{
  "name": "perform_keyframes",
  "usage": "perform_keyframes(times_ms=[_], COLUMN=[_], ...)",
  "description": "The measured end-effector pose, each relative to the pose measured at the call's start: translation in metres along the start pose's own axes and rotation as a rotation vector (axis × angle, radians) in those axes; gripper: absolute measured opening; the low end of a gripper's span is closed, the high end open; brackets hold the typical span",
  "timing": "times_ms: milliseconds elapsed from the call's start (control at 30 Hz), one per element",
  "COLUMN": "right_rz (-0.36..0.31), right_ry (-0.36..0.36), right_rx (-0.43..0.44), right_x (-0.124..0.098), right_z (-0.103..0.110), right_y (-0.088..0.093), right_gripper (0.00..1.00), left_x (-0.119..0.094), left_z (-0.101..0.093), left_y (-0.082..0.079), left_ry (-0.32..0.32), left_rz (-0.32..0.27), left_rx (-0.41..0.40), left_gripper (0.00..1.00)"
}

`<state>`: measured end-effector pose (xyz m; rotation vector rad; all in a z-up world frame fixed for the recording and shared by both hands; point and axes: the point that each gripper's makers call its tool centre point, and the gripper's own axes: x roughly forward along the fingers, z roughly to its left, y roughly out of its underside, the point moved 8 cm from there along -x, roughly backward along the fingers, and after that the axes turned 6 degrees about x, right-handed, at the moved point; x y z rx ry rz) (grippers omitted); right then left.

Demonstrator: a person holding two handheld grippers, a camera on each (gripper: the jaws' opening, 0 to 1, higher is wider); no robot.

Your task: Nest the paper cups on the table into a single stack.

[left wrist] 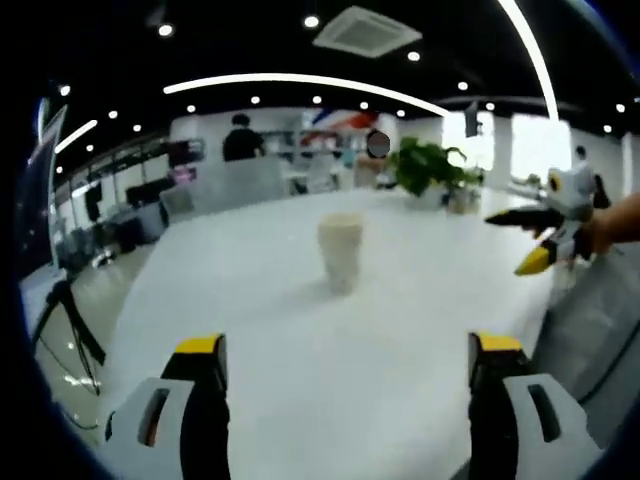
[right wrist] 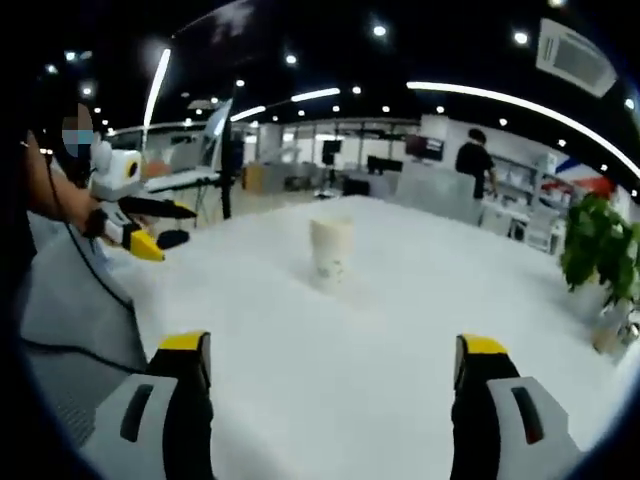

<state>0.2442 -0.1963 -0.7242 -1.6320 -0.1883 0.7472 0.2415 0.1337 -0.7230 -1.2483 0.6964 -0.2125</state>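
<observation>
A cream paper cup stack [left wrist: 340, 250] stands upright on the white table [left wrist: 260, 300], well ahead of my left gripper [left wrist: 348, 360], whose yellow-tipped jaws are wide apart with nothing between them. In the right gripper view the same paper cup stack [right wrist: 331, 250] stands ahead of my right gripper [right wrist: 333, 360], also open and holding nothing. The right gripper [left wrist: 540, 240] enters the left gripper view from the right, held in a hand above the table edge. The left gripper [right wrist: 150, 228] comes into the right gripper view from the left, jaws apart.
A potted green plant [left wrist: 428, 168] stands at the far end of the table, seen too as the plant [right wrist: 598, 250] at the right. A tripod [left wrist: 68, 320] stands on the floor to the left. People and desks are in the background.
</observation>
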Motion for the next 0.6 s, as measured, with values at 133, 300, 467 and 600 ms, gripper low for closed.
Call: perform_keyframes(times_ms=[133, 300, 467, 600], right_rz=[-0.008, -0.005, -0.013, -0.026], right_ry=[0.009, -0.002, -0.014, 0.001], right_rx=[-0.012, -0.018, 0.034, 0.054], right_x=[-0.0002, 0.0002, -0.0017, -0.0035], right_z=[-0.0002, 0.0017, 0.0003, -0.0044], right_y=[-0.0009, -0.0013, -0.0012, -0.0031], right_gripper=[0.99, 0.99, 1.0, 1.0], left_x=[0.0005, 0.0004, 0.0003, 0.0003], left_z=[-0.0015, -0.002, -0.0012, -0.0006], left_y=[0.0004, 0.0003, 0.0028, 0.0027], left_ry=[0.008, 0.022, 0.02, 0.018], left_rz=[0.003, -0.005, 0.001, 0.006], left_rx=[0.013, 0.022, 0.023, 0.009], left_gripper=[0.98, 0.98, 0.98, 0.98])
